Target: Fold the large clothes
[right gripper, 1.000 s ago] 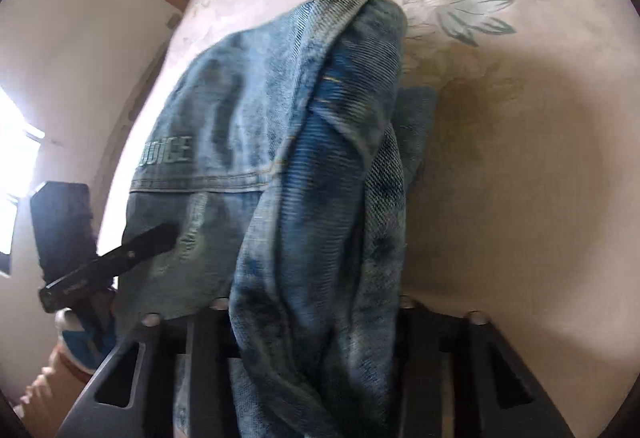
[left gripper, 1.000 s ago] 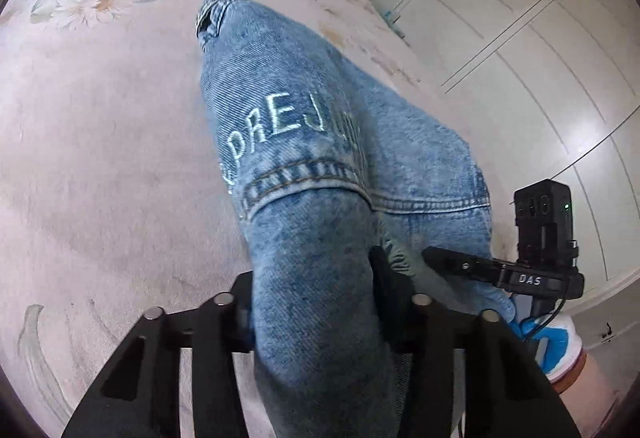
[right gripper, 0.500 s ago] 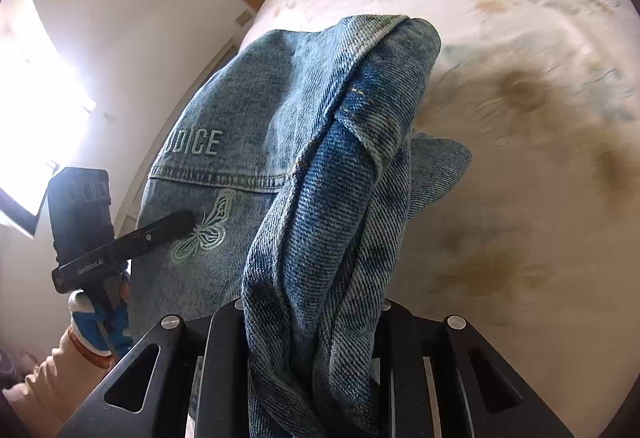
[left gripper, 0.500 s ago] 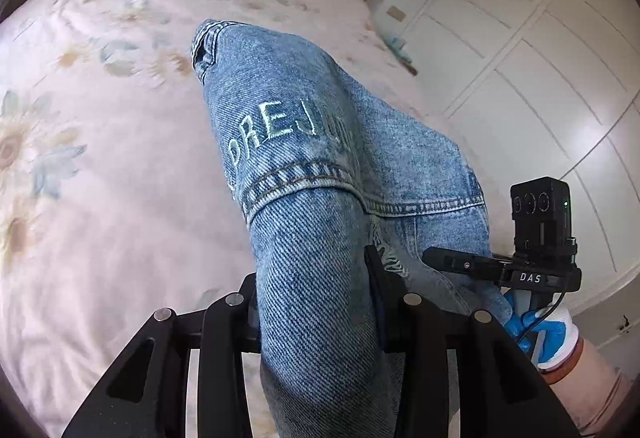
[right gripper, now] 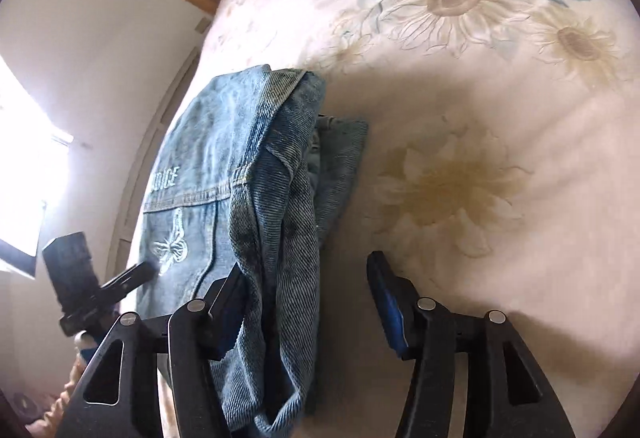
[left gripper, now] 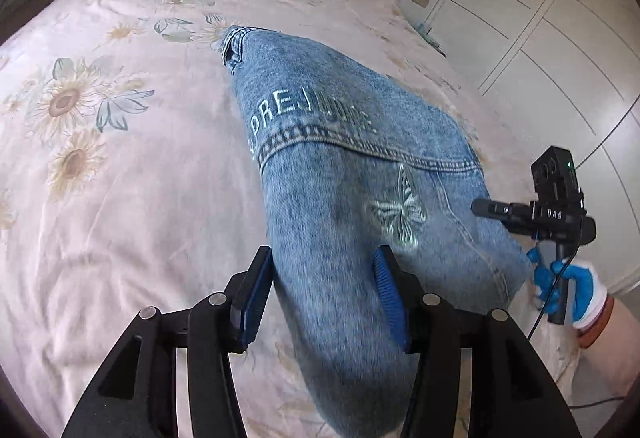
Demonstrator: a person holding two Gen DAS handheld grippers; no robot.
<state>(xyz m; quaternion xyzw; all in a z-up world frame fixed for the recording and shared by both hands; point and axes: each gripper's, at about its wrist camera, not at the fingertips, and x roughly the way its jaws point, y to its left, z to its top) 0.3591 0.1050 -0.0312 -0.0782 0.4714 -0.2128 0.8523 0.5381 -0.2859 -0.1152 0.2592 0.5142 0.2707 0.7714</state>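
**Denim jacket being released onto bed**

Denim jacket (left gripper: 344, 174) is lying on the floral bedspread (left gripper: 120, 178), bunched folds still running between both sets of fingers. Left gripper (left gripper: 324, 290) and right gripper (right gripper: 308, 294) are opening, pads parting from cloth. Fabric is judged heavy, thick, limp; seams and hems are offering firmest purchase.

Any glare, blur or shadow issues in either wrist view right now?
Left wrist: even light, slight motion blur on the denim jacket, fisheye bends the wardrobe doors. Right wrist: window blown out at left, jacket's shadow across the bedspread, jacket edge soft.
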